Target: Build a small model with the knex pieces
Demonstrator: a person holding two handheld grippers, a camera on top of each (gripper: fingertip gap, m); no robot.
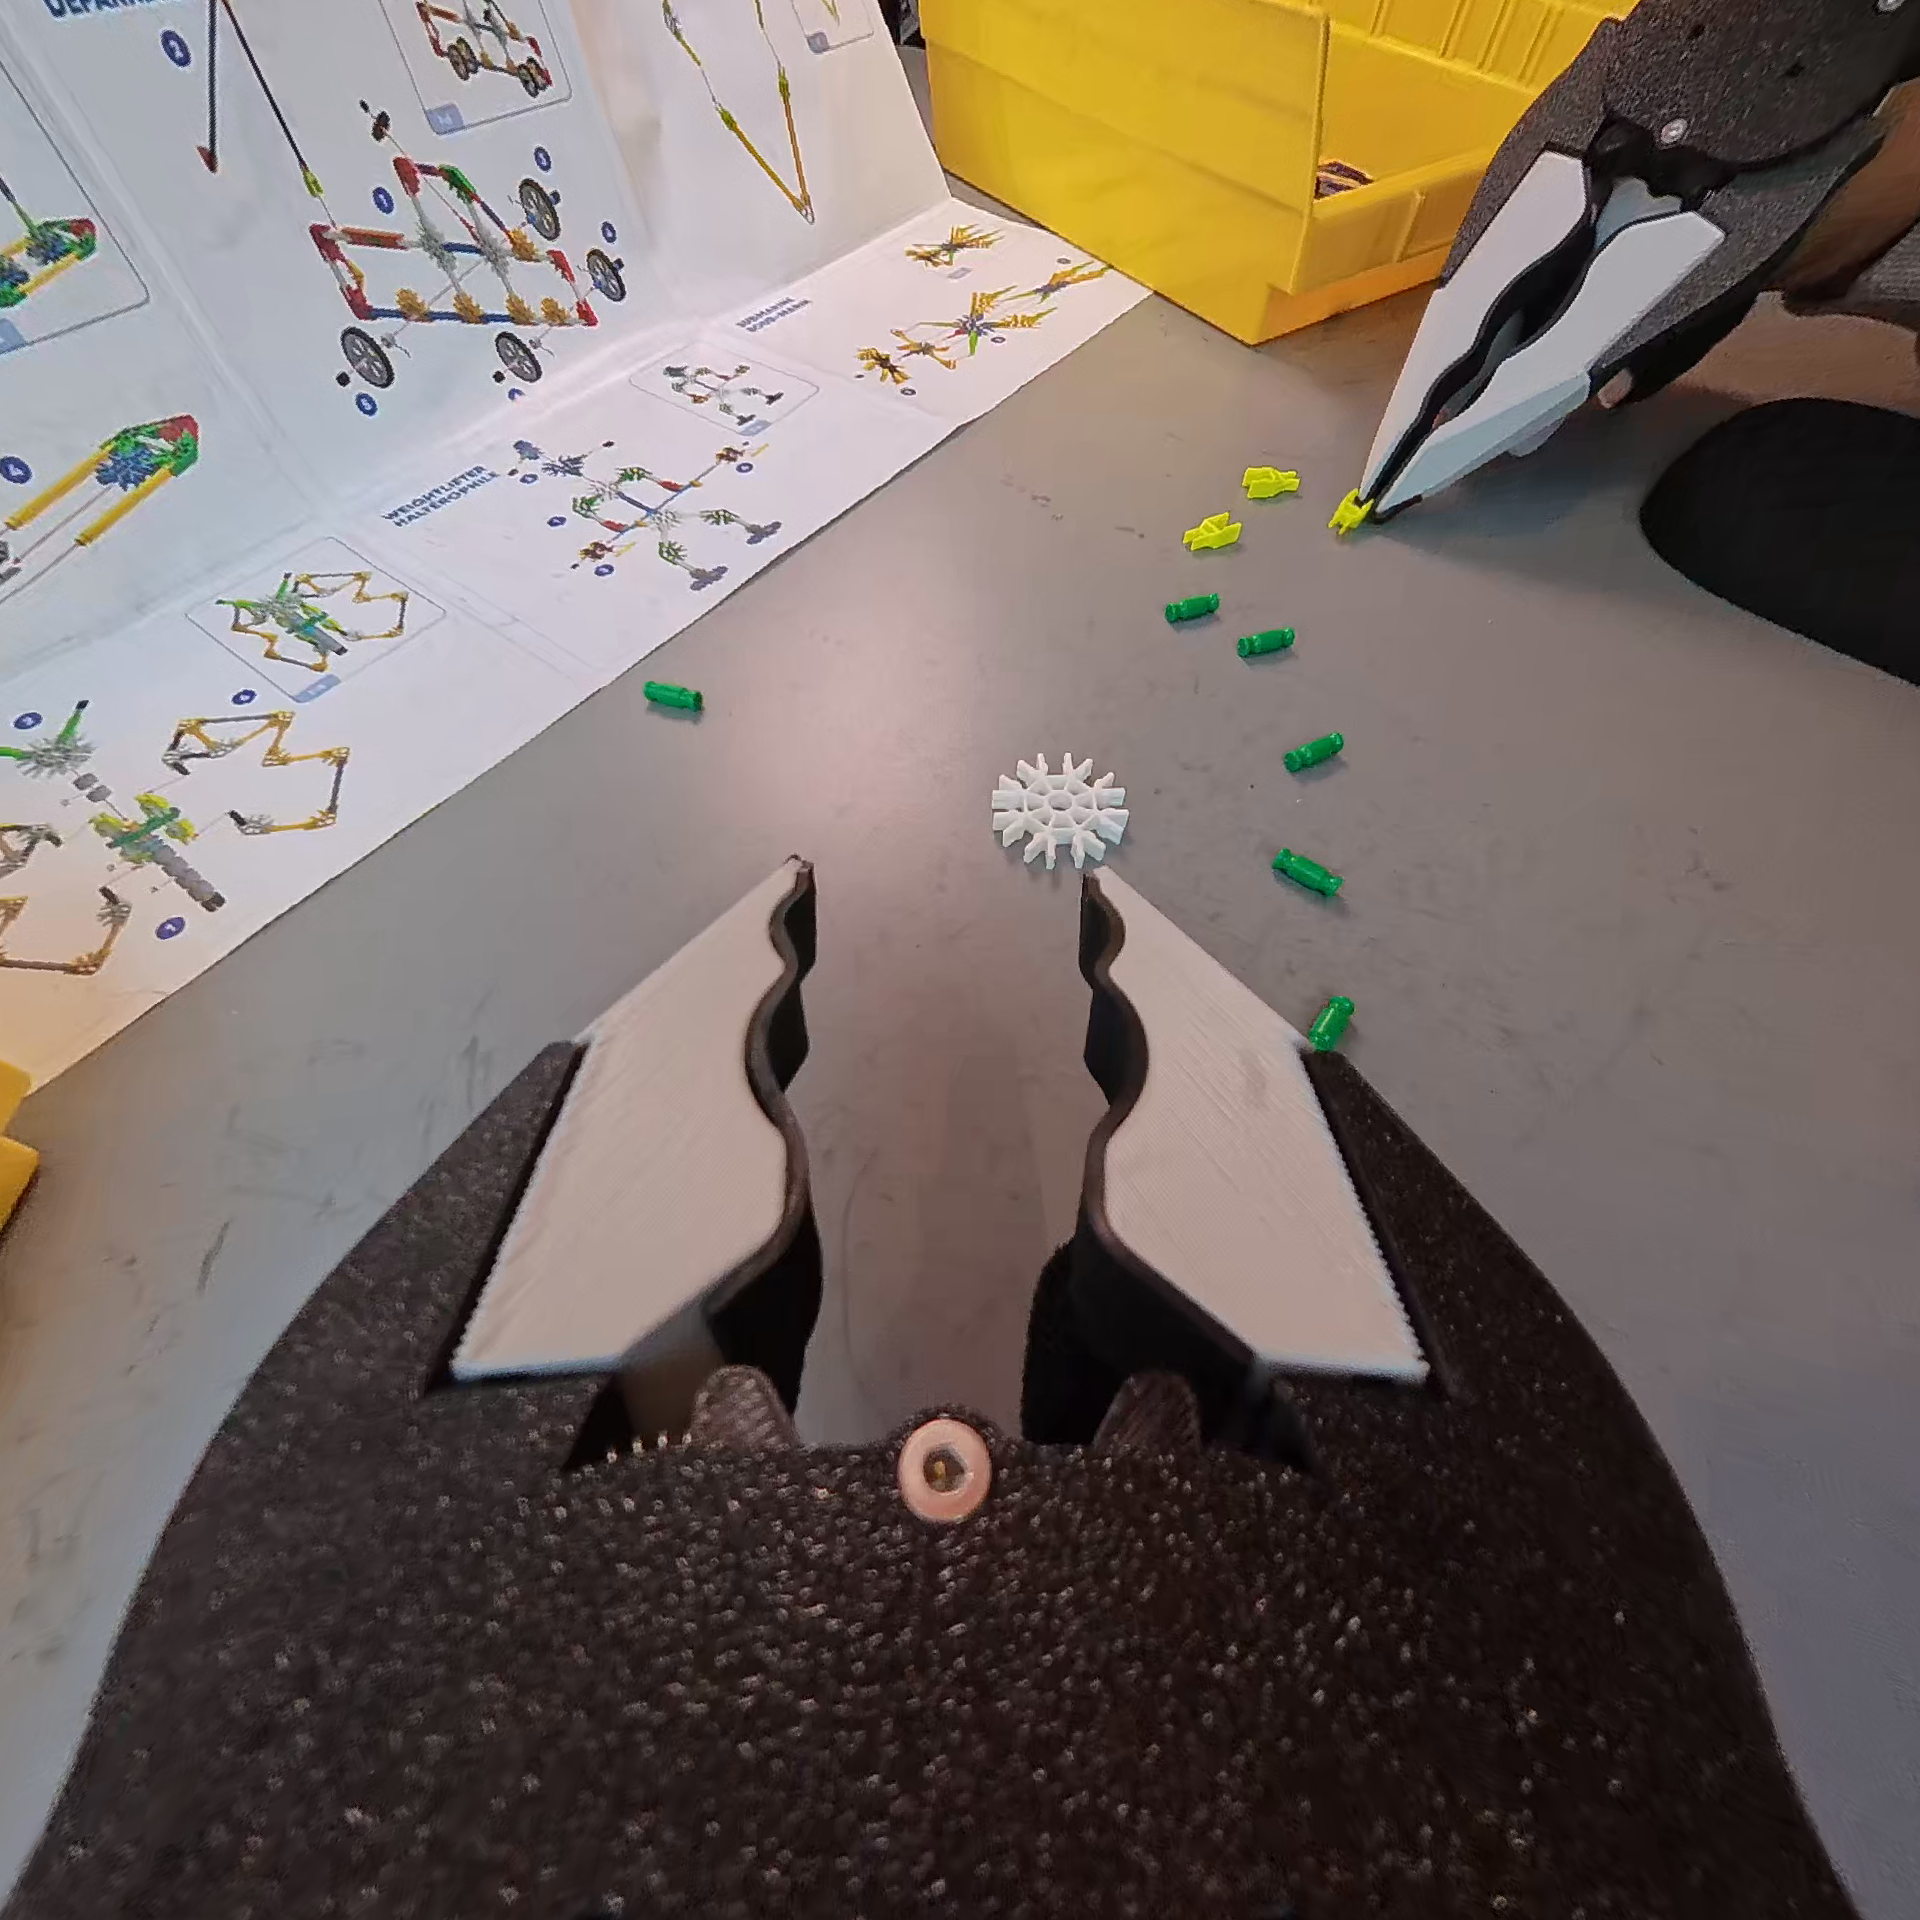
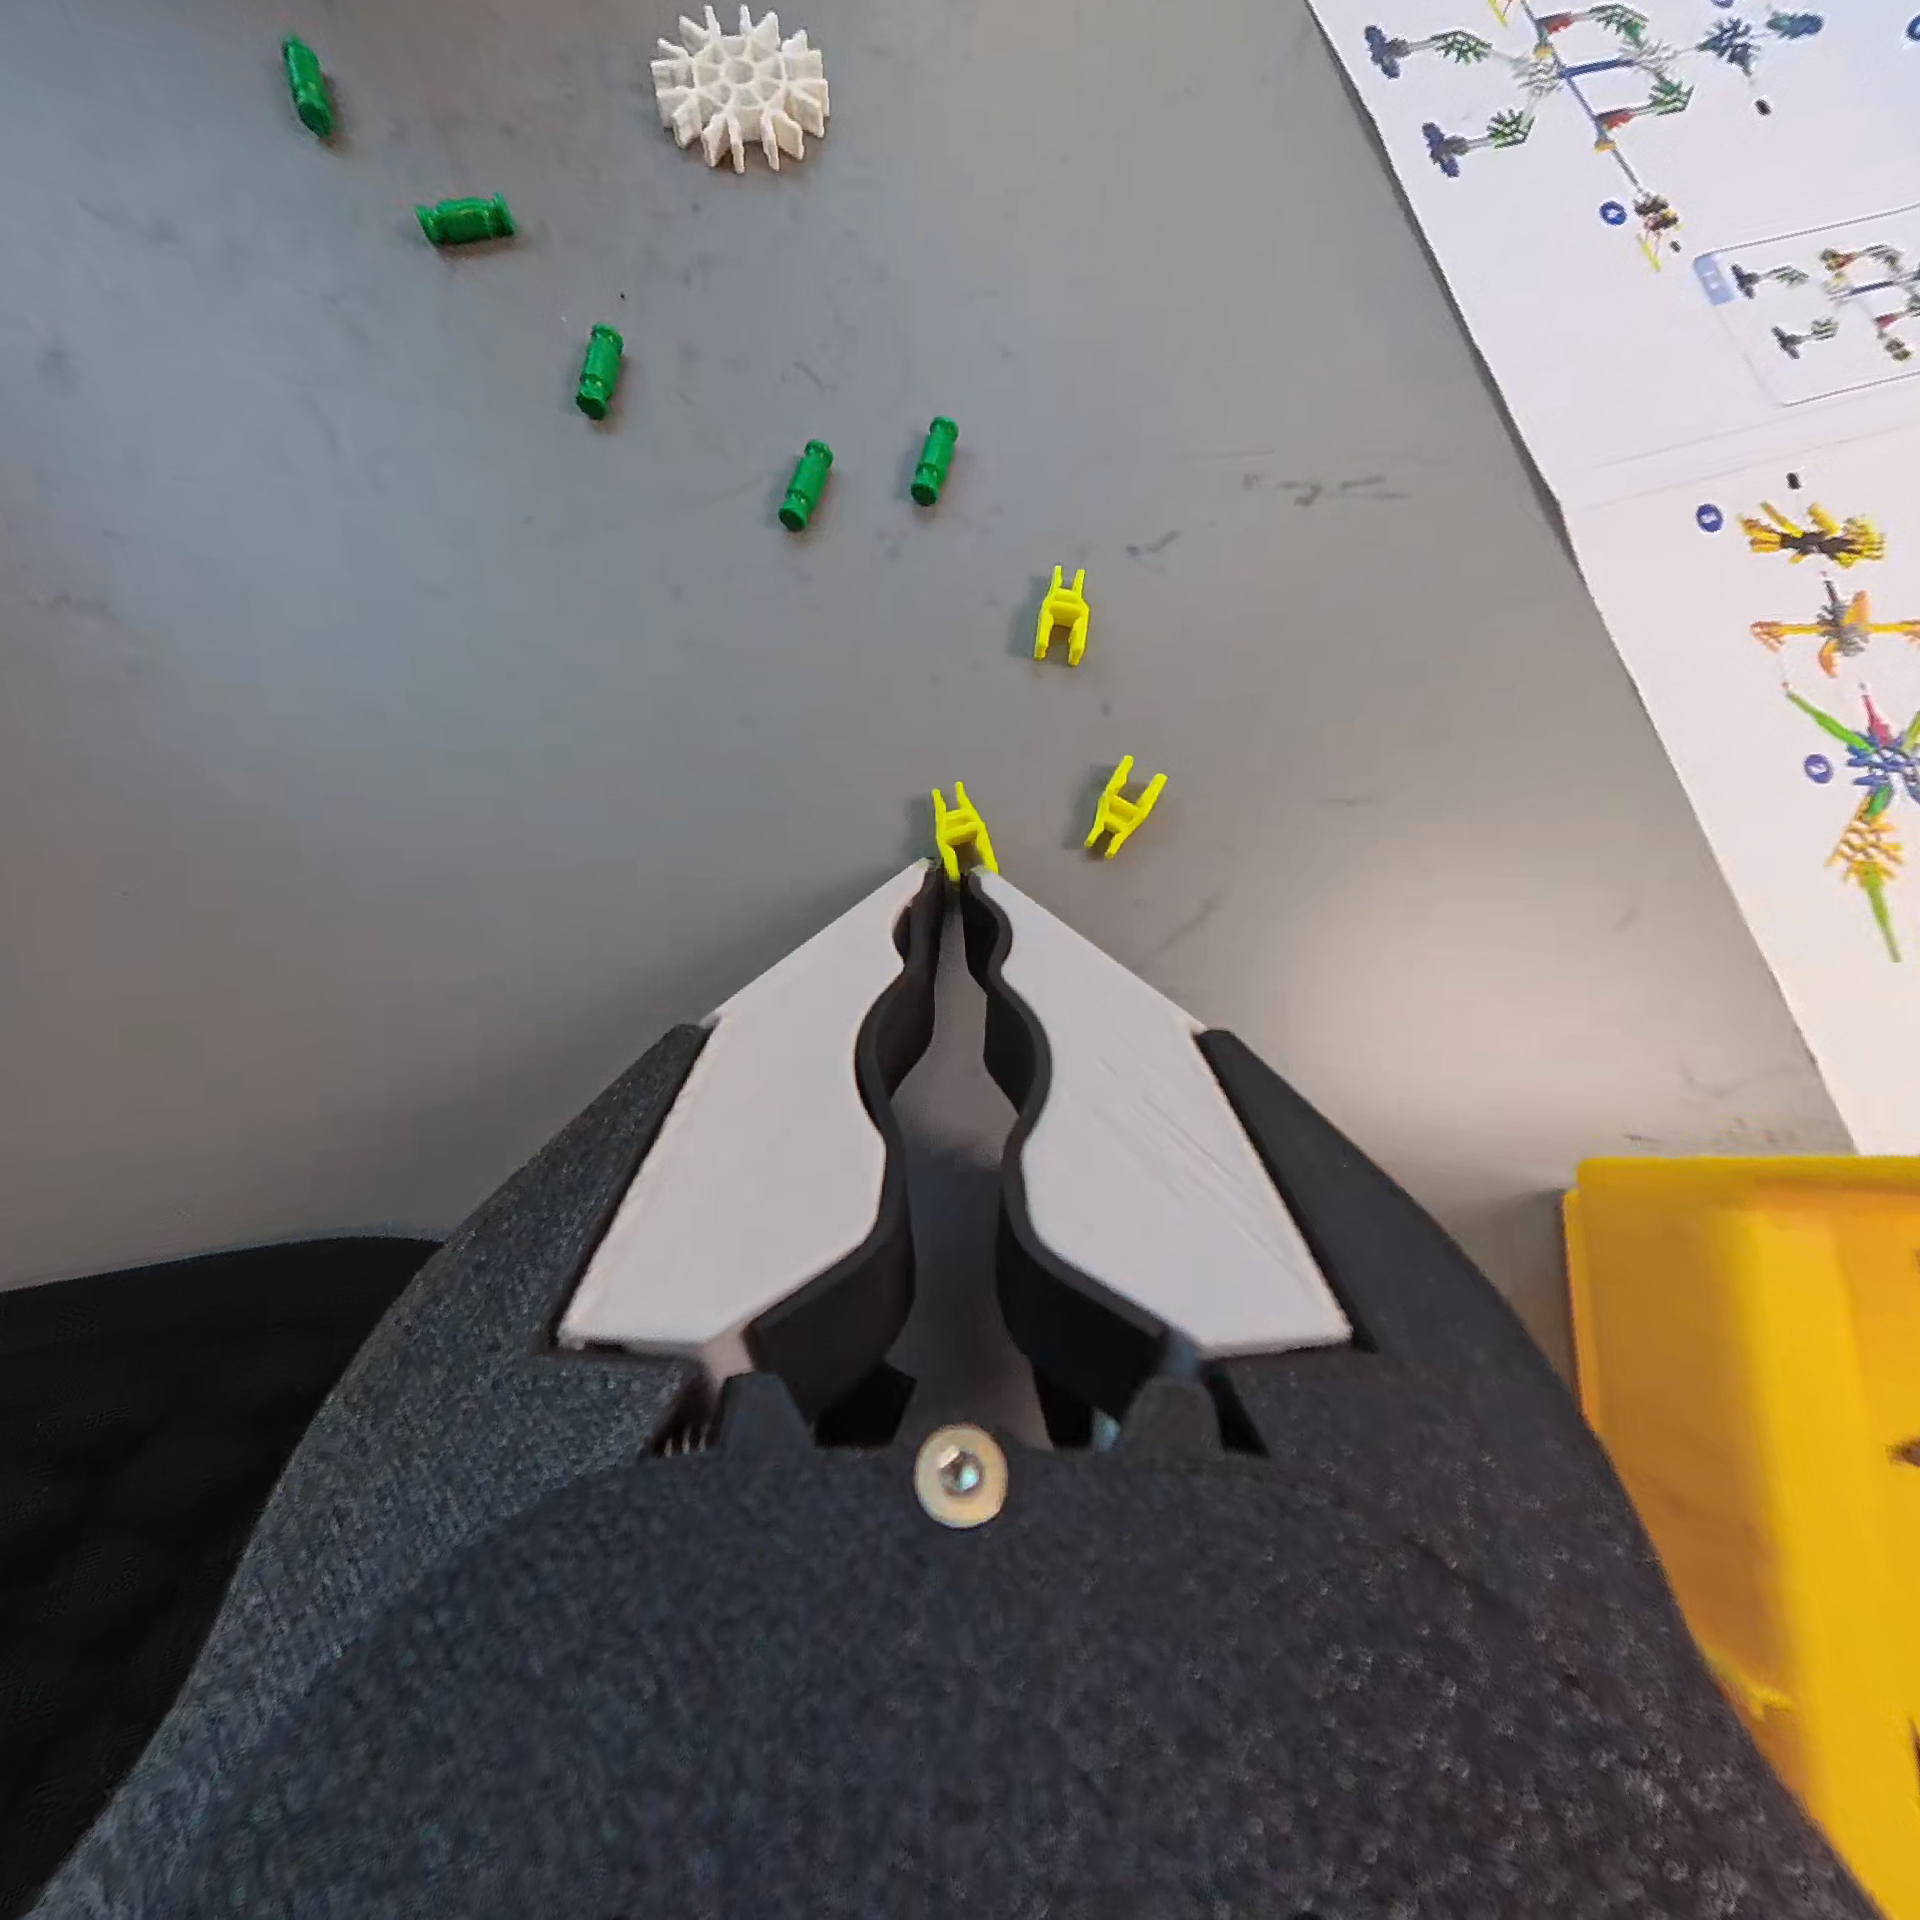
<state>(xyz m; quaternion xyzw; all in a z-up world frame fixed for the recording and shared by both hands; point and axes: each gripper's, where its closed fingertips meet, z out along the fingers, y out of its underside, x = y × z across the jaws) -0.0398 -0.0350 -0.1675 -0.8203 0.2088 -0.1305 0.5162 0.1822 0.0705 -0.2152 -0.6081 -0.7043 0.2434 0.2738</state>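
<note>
The right gripper (image 2: 954,871) has its two grey, black-lined fingers (image 2: 790,1122) pinched together at the tips on a small yellow plastic clip connector (image 2: 962,826), which sits low against the grey counter (image 2: 312,831). In the left wrist view the same gripper (image 1: 1374,509) comes down from the upper right with that yellow piece (image 1: 1348,511) at its tips.

Just beside it lie two more yellow clip connectors (image 2: 1124,805) (image 2: 1062,615), apart from each other and flat on the counter. Beyond them five short dark green plastic rods (image 2: 933,460) (image 2: 805,485) (image 2: 600,371) (image 2: 465,220) (image 2: 308,85) are scattered in a loose line.

The left gripper (image 1: 943,871) hovers with its fingers (image 1: 665,1143) spread wide and nothing between them. Just past its right fingertip lies a white snowflake-shaped plastic connector (image 1: 1059,809), flat on the counter and untouched. Green rods trail along its right side, one (image 1: 1330,1022) close by the outer edge of the right finger, and another (image 1: 673,697) lies alone to the left near the paper.

A large white instruction sheet with coloured model drawings (image 1: 416,436) covers the far left of the counter. A yellow plastic bin (image 1: 1122,177) stands at the back; whether anything lies inside cannot be made out. A dark, rounded fabric shape (image 1: 1787,540) sits at the right edge.
</note>
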